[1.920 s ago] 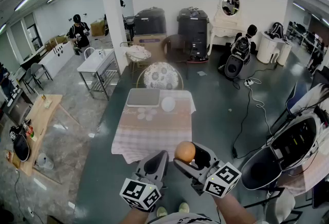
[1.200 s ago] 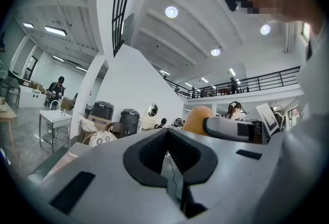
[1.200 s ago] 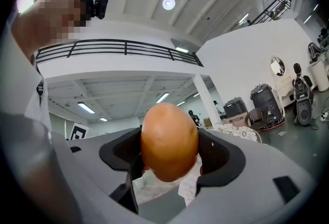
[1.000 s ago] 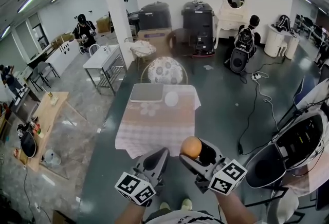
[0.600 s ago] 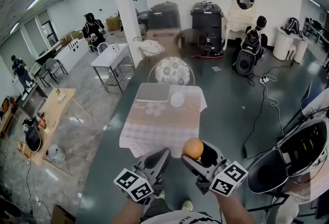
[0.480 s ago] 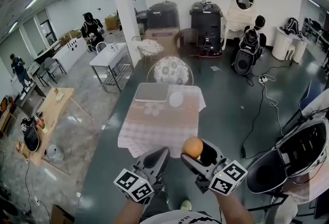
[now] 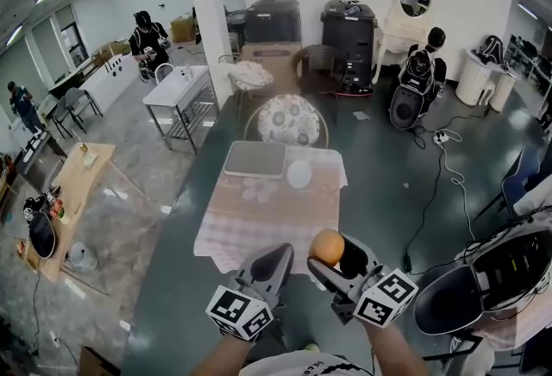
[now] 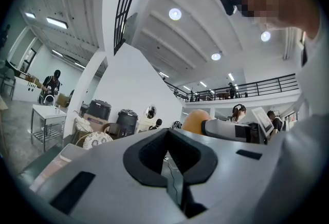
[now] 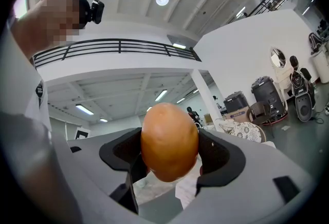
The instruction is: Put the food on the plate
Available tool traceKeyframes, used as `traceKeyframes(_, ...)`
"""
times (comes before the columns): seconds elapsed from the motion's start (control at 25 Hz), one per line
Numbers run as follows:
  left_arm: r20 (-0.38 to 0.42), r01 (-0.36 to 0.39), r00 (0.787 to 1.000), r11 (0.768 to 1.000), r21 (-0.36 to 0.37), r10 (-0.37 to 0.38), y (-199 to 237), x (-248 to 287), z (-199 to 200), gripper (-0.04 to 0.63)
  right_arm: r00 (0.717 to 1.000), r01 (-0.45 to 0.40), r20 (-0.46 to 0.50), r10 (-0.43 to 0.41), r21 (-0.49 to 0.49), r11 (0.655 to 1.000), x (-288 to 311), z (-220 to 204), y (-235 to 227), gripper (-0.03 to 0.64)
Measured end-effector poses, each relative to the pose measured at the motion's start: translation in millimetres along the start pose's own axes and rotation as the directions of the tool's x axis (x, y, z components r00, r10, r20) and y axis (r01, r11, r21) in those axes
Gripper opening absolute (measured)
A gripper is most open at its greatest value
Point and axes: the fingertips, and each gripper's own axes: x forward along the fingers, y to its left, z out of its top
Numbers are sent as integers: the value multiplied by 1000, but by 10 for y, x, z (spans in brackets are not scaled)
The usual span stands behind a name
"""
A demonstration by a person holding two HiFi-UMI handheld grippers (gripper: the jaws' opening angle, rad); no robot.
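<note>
1. Over the last moments we have edged slightly closer to the table (image 7: 259, 219). The plate (image 7: 299, 174) at its far side remains well apart, so placing has not begun.
2. Our right gripper (image 7: 336, 253) keeps its jaws clamped on the round orange food (image 7: 325, 245), raised before the chest.
3. Our left gripper (image 7: 274, 260) hangs beside it, jaws closed together on nothing.

You're holding round orange food (image 7: 327, 247) low centre, below the checked-cloth table (image 7: 259, 228); the round white plate (image 7: 299, 174) is lying right of the grey tray (image 7: 255, 159).
</note>
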Motion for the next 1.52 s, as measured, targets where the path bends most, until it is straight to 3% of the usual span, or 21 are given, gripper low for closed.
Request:
traceKeyframes(0.4, -38, 51, 998, 998, 26, -50, 1113, 561, 2, -2, 995, 95, -34, -94, 27, 995, 1099, -109, -567, 318)
traceKeyframes(0.76, -78, 110, 991, 994, 6, -109, 1715, 941, -181, -2, 975, 205, -90, -204, 7, 979, 1608, -244, -1080, 318)
traceKeyframes(1.04, -119, 78, 990, 997, 1, -77, 2104, 1229, -448, -2, 965, 236, -130, -229, 43, 971, 1904, -386, -1549, 318)
traceKeyframes(1.32, -134, 63, 989, 997, -39, -68, 2473, 1839, -549, -2, 949, 263, -189, -252, 34, 964, 2247, -484, -2386, 318)
traceKeyframes(1.52, -169, 40, 985, 998, -47, -47, 2706, 2328, -849, -1, 934, 269, -244, -260, 3, 963, 2391, -745, -3023, 318)
